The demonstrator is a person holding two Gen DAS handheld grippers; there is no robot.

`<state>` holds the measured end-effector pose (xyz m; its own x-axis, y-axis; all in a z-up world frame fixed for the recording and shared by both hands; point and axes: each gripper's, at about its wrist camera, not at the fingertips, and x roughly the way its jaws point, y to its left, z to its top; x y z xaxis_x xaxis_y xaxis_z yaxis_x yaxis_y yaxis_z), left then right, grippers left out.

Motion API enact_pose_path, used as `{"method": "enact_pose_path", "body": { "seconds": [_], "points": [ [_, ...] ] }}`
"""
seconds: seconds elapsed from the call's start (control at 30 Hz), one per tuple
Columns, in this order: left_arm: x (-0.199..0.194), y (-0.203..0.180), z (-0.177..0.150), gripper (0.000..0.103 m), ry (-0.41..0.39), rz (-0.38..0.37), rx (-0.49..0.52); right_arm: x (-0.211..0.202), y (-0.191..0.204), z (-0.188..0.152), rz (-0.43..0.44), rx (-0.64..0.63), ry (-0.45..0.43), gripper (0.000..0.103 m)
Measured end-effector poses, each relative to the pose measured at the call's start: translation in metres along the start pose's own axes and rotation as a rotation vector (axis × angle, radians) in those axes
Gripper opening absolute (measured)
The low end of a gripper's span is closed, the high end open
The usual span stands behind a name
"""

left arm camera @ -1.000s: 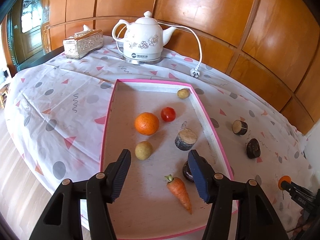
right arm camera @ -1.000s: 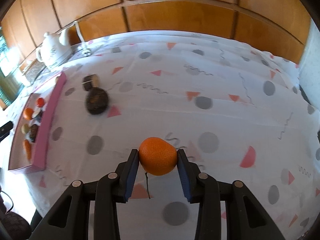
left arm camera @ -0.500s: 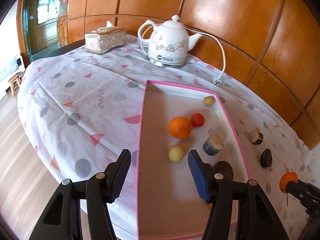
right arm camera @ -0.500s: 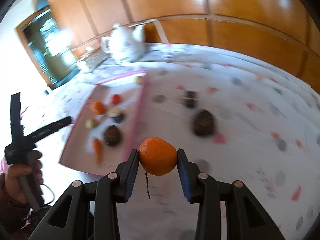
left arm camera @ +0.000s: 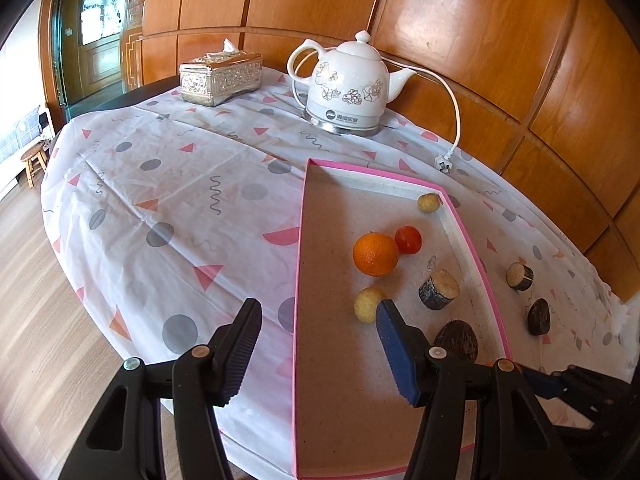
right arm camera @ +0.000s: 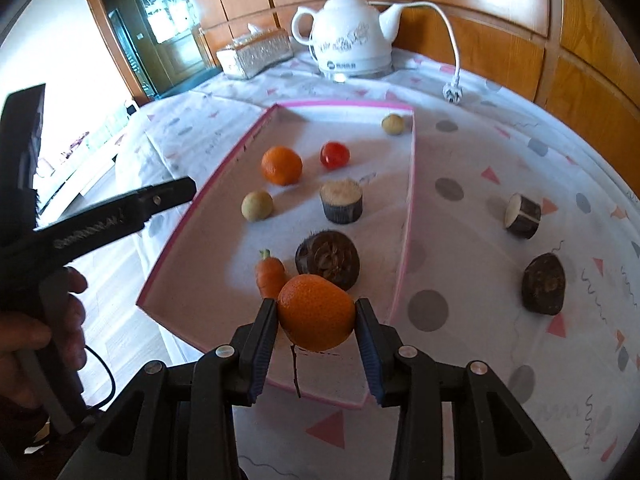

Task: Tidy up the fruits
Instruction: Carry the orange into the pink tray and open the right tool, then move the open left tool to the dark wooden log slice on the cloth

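One patterned tablecloth [left arm camera: 168,184], wood-panelled wall [left arm camera: 460,20]; left fingers [left arm camera: 244,340] apart, empty; right fingers [right arm camera: 264,332] clamp orange [right arm camera: 316,312]

light: bright daylight from left | glare: wood panels [left arm camera: 460,20] | distortion: fisheye edges, dark corners

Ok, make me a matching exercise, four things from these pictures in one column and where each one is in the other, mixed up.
Things:
1. tangerine
2. tomato
3. kettle
4. tissue box

Places:
A. on the cloth behind the tray, cord attached
B. between the right gripper pads
C. in the tray, beside an orange
D. at the table's far edge, left of the kettle

Pairs: 1-B, 2-C, 3-A, 4-D
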<state>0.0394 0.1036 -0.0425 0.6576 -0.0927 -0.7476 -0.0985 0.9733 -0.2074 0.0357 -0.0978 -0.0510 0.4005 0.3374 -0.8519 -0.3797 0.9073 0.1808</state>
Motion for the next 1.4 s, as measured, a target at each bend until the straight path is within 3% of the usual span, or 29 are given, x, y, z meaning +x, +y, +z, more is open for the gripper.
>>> {"method": "enact_pose_path", "body": {
  "seconds": [0.2, 0.5, 0.8, 1.4],
  "points": [
    [0.000, -0.002, -0.001, 0.060, 0.003, -0.003, 0.003, -0.001, 0.000, -0.002, -0.013, 0.016, -0.013, 0.043],
    [-0.004, -0.009, -0.002, 0.060, -0.002, -0.013, 0.024, -0.033, -0.018, -0.009, -0.059, 0.123, -0.105, 0.043],
    [-0.009, -0.022, -0.001, 0.060, -0.006, -0.038, 0.072, -0.058, -0.065, -0.034, -0.233, 0.250, -0.155, 0.043],
    [-0.009, -0.083, -0.002, 0.060, 0.021, -0.126, 0.271, -0.113, -0.183, -0.124, -0.559, 0.604, -0.159, 0.044]
  ]
}}
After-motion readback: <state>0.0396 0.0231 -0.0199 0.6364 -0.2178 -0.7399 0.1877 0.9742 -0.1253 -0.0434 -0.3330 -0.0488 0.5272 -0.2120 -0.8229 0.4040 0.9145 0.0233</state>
